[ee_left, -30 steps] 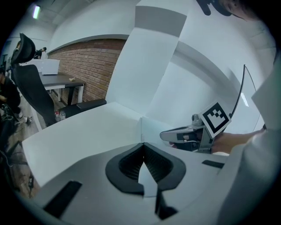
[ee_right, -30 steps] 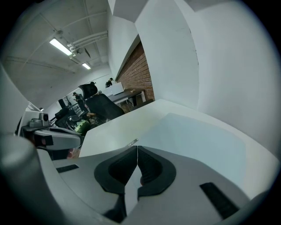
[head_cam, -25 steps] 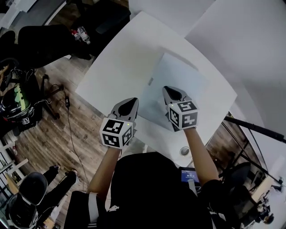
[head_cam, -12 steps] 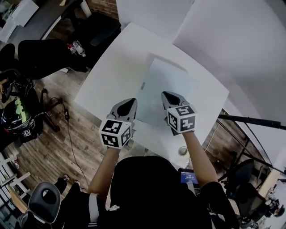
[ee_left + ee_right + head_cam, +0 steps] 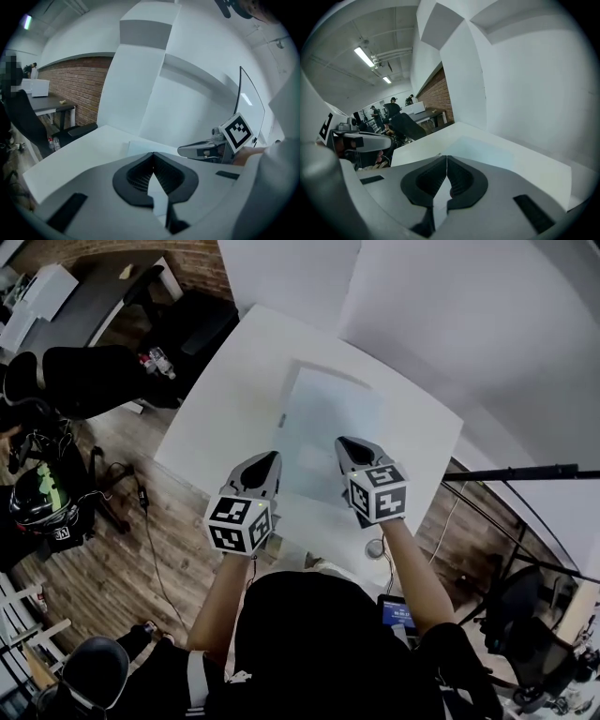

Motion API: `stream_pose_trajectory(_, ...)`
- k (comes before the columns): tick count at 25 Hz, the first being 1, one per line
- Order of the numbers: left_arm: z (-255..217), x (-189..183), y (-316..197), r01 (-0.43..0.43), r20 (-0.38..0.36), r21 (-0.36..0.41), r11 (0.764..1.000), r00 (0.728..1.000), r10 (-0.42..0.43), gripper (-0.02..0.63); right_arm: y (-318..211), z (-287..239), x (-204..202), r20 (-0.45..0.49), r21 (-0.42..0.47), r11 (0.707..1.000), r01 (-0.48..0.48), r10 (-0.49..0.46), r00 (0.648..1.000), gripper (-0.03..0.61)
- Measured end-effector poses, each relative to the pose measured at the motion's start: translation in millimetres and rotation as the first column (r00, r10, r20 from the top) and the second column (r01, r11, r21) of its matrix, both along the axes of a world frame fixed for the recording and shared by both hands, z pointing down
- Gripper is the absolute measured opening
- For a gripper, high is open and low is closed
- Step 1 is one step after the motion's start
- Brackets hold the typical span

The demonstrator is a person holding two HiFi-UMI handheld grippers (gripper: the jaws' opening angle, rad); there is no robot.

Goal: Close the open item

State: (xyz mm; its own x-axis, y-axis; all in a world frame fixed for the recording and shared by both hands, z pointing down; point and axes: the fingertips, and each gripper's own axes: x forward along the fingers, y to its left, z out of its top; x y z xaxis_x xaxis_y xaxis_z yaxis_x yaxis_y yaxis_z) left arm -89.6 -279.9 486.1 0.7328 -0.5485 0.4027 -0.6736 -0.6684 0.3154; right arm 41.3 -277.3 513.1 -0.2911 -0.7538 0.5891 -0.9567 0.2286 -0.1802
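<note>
Flat item point(image 5: 328, 427), pale blue, lies on the white table point(image 5: 234, 381), around mid-table and looks flat. Left gripper point(image 5: 269, 457) sits at its near-left edge, jaws together, nothing between them. Right gripper point(image 5: 345, 442) is over its near-right part, jaws together too, empty. Contact with the item can't be made out.

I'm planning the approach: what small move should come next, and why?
Probably ease both claws forward and down toward the pale flat item: the left claw and right claw are shut, empty, and hover by its near end.
</note>
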Motion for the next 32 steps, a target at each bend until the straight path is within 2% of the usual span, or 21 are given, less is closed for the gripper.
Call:
stream_pose_trajectory(16,-61.9,-2.0,70.1,0.016,-0.027,0.134,0.991,1.0,-0.013,0.014,69.0,-81.6,-2.7,-0.018,0.175,0.984,0.026,-0.024,1.0,0.038)
stream_pose_trajectory(32,-130.9,-20.1,149.6,0.013,-0.059,0.289,0.957,0.998,0.004,0.014,154.9,-154.3,-30.4,-0.021,0.34,0.94,0.03,-0.025,0.999,0.038)
